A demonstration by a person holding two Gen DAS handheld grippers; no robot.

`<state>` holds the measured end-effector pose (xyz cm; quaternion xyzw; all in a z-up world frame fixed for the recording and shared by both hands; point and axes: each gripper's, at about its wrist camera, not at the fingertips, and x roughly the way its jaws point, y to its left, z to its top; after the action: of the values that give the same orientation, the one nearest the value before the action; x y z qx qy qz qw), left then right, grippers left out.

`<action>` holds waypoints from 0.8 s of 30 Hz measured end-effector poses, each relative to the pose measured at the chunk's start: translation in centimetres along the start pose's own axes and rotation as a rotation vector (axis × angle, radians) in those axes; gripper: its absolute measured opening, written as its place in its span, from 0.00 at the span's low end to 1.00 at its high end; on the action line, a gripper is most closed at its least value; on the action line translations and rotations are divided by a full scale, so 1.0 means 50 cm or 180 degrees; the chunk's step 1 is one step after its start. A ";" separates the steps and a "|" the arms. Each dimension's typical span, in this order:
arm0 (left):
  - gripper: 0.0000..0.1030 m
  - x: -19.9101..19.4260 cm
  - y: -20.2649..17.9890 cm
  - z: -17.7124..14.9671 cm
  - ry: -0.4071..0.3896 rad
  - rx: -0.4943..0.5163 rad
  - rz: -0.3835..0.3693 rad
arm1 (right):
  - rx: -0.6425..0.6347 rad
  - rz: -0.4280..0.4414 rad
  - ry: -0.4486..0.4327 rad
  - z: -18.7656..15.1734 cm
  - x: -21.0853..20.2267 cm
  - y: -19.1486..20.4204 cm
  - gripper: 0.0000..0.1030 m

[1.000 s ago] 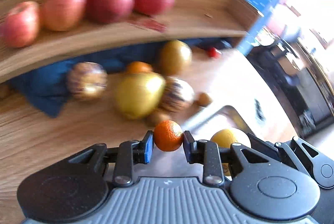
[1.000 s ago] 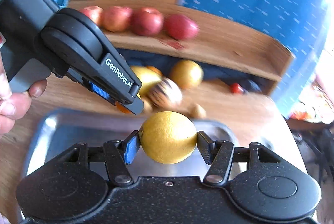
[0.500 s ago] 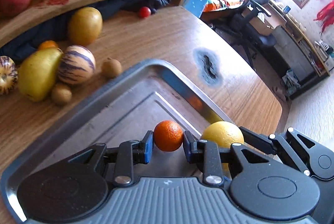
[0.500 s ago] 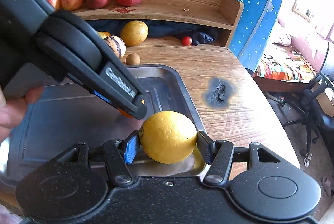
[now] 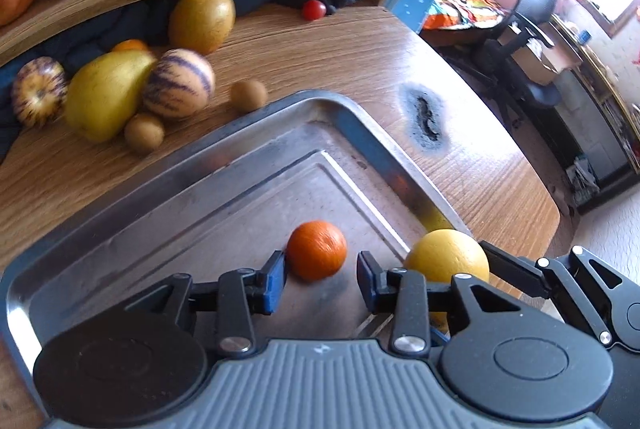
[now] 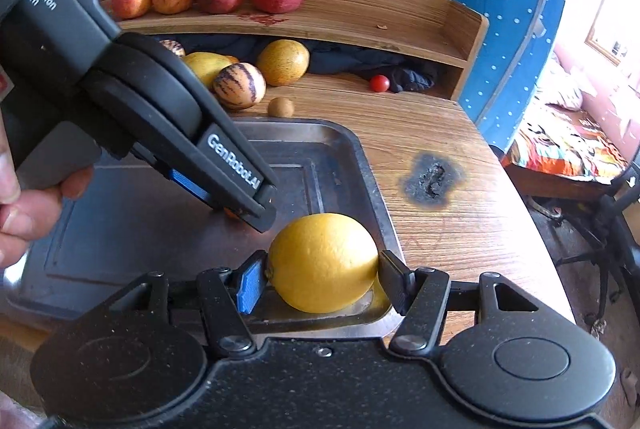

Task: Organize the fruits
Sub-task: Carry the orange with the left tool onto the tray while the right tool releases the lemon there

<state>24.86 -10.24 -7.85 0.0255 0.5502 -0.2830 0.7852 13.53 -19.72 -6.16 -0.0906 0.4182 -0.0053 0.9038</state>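
Only my left wrist view shows the small orange (image 5: 317,250) whole: round, bright, pebbled, lying on the metal tray (image 5: 256,133), with my left tool (image 5: 320,279) spread wide, its pads clear of it. In the right wrist view that tool's finger hides nearly all of it. There my right tool (image 6: 319,283) clamps the smooth yellow lemon (image 6: 322,262) low over the tray's near right corner on the bench (image 6: 460,229).
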 end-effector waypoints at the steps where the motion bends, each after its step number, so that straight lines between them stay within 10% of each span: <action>1: 0.44 -0.003 0.001 -0.003 -0.0017 -0.0032 0.0025 | -0.0026 0.0028 -0.0004 0.000 -0.001 0.000 0.61; 15: 0.93 -0.109 0.033 -0.109 -0.0220 -0.0556 0.0670 | -0.0414 0.0542 -0.0214 -0.020 -0.047 0.001 0.90; 24: 0.98 -0.160 0.034 -0.206 -0.0010 -0.0715 0.0975 | -0.0588 0.0877 -0.0148 -0.032 -0.088 0.009 0.98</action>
<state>15.01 -1.87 -5.34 0.0207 0.5668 -0.0970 0.8179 9.41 -19.13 -3.94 -0.1152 0.4043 0.1593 0.8932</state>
